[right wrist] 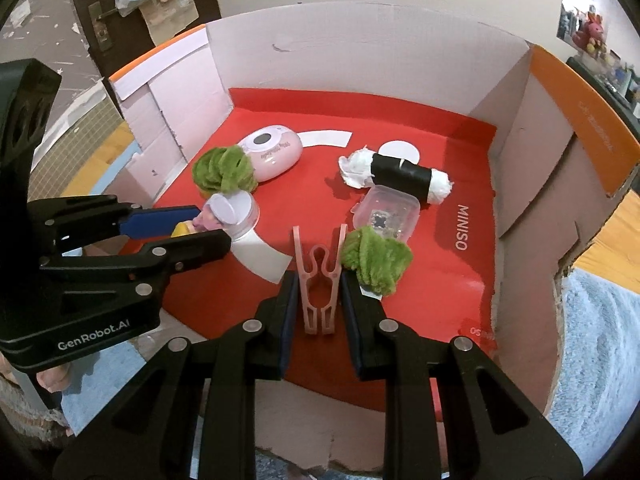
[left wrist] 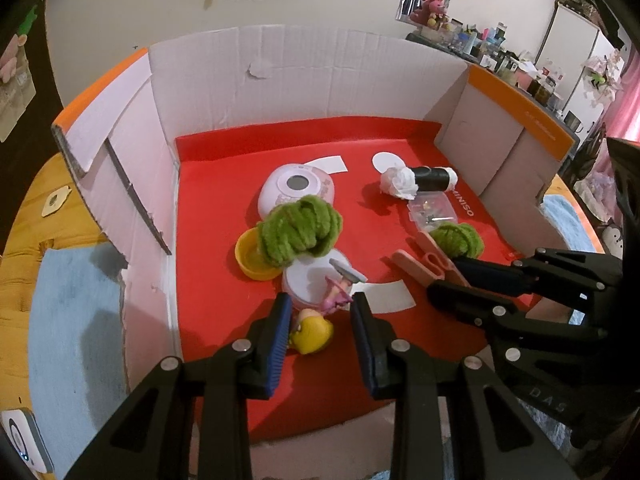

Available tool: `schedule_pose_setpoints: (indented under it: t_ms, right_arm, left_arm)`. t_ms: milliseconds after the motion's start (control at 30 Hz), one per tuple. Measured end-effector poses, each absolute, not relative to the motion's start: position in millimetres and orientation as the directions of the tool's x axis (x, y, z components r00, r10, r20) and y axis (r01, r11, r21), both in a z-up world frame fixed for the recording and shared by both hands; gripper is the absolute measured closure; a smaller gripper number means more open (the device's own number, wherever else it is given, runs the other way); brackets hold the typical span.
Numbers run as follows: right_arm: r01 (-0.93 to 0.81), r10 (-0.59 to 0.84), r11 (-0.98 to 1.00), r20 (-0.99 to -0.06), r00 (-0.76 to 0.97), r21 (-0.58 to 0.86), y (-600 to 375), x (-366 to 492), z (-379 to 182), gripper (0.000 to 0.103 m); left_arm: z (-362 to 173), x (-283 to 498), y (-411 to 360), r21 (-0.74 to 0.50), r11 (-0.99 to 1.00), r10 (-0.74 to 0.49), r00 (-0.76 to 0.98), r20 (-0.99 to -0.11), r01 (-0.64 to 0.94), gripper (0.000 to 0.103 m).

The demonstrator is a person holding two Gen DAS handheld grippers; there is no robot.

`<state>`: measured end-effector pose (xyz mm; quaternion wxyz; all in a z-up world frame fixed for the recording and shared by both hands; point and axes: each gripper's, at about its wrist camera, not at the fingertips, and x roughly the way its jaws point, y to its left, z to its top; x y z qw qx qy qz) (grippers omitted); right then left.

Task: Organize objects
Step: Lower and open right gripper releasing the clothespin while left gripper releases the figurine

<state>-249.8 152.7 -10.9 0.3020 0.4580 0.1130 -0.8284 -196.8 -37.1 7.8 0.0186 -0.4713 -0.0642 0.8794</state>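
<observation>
A small doll with yellow hair and a pink dress [left wrist: 314,326] lies on the red mat [left wrist: 224,240], between the open fingers of my left gripper [left wrist: 320,308]. My right gripper [right wrist: 318,288] is open around a pink plastic clip [right wrist: 318,284] lying flat; it touches neither pad that I can tell. The left gripper [right wrist: 188,226] shows in the right wrist view too, and the right gripper [left wrist: 452,280] in the left. Two green fuzzy bundles [left wrist: 298,230] [right wrist: 376,258], a pink round device [right wrist: 272,152], a clear round jar [right wrist: 236,214] and a black-and-white roll [right wrist: 400,176] lie on the mat.
A cardboard box wall [left wrist: 304,76] rings the mat on three sides. A yellow cup [left wrist: 250,254] lies by the larger green bundle. A clear plastic box of small parts [right wrist: 390,212] sits mid-mat. Blue cloth [left wrist: 68,320] covers the table outside.
</observation>
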Motion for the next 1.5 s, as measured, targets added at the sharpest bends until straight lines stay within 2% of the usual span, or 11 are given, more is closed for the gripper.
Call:
schedule_pose_setpoints:
  t_ms: [800,1033,1200,1267,1500]
  right_arm:
    - [0.582,-0.402,-0.805,-0.825,-0.396,0.113,155,-253,-10,0.082]
    - [0.579,-0.406,-0.807,-0.823,-0.397,0.118,150,-253,-12,0.082]
    - [0.578,-0.409,-0.807,-0.822,-0.396,0.122,148,-253,-12,0.082]
    - [0.579,-0.409,-0.806,-0.822,-0.396,0.122,148,-252,-12,0.082]
    - [0.585,-0.421,-0.801,-0.816,-0.397,0.128,145,-246,-10,0.081]
  left_arm:
    - [6,-204,-38,-0.116,-0.992,0.071,-0.561,-0.825,0.044,0.071]
    - [7,-202,-36,-0.1,-0.994,0.06,-0.565,-0.823,0.039,0.056]
    - [8,-200,-35,-0.09,-0.995,0.05,-0.566,-0.823,0.042,0.054]
    - [7,-198,-36,-0.089,-0.995,0.044,-0.568,-0.822,0.052,0.049]
    - [14,-189,-32,-0.062,-0.997,0.021,-0.586,-0.81,0.05,0.047]
